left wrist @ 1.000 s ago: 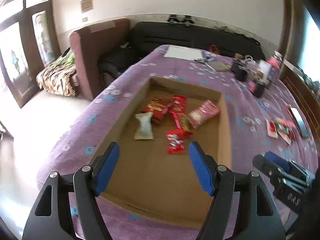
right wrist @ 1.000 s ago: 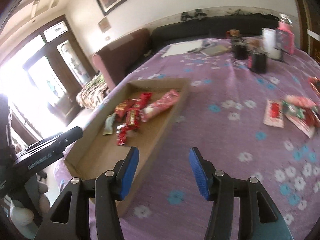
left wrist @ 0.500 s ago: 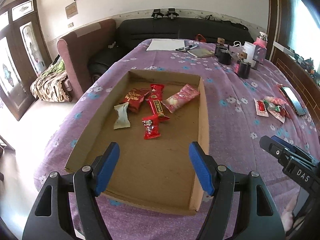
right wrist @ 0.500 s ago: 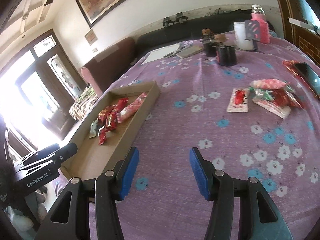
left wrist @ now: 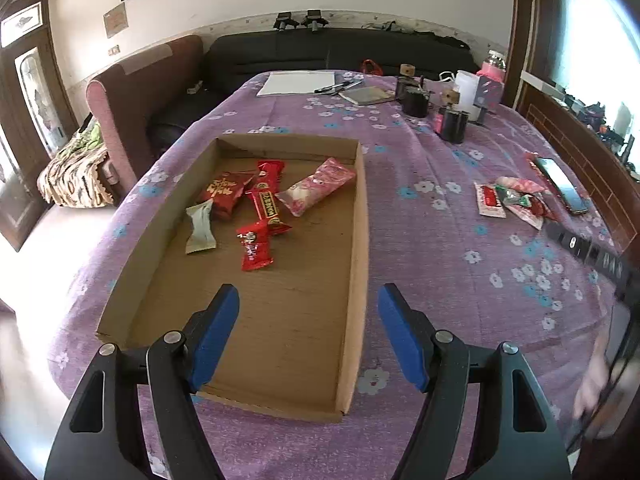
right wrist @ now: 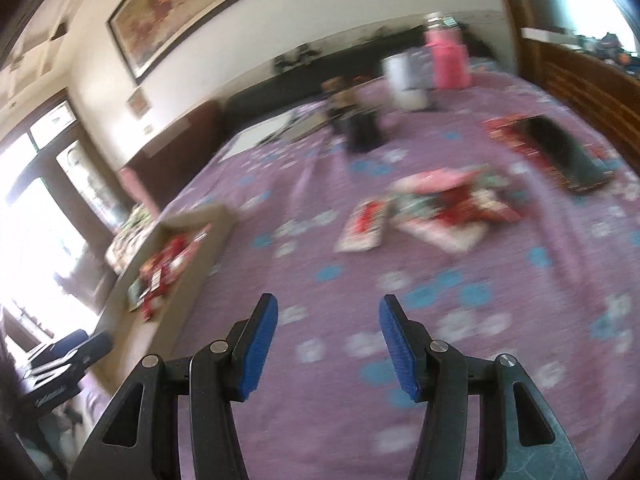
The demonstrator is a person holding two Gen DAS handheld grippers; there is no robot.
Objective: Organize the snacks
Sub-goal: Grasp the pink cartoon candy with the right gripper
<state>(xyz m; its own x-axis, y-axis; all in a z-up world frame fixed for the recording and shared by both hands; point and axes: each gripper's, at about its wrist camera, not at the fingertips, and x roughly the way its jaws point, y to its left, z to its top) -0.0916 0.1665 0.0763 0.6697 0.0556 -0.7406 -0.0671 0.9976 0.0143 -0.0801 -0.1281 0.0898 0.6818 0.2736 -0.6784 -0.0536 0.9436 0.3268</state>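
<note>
A shallow cardboard tray (left wrist: 362,240) lies on the purple flowered cloth and holds several snack packets, among them a pink one (left wrist: 318,190), a red bar (left wrist: 264,196) and a pale one (left wrist: 200,226). My left gripper (left wrist: 308,308) hangs open and empty over the tray's near end. A small heap of loose snack packets (left wrist: 514,200) lies on the cloth to the right, blurred in the right wrist view as a heap (right wrist: 432,208). My right gripper (right wrist: 326,312) stands open and empty above bare cloth, short of that heap, with the tray (right wrist: 208,240) at its left.
A phone (left wrist: 562,186) lies on a red packet beside the heap. Dark jars (left wrist: 452,122), a white cup (left wrist: 468,88), a pink bottle (left wrist: 492,80), a notebook (left wrist: 366,95) and a paper sheet (left wrist: 298,83) stand at the far end. Armchair (left wrist: 136,100) to the left.
The right gripper has swung rightwards, away from the tray towards the loose snack heap. The left gripper has shifted so the tray sits more to the left and lower in its view. Both stay open.
</note>
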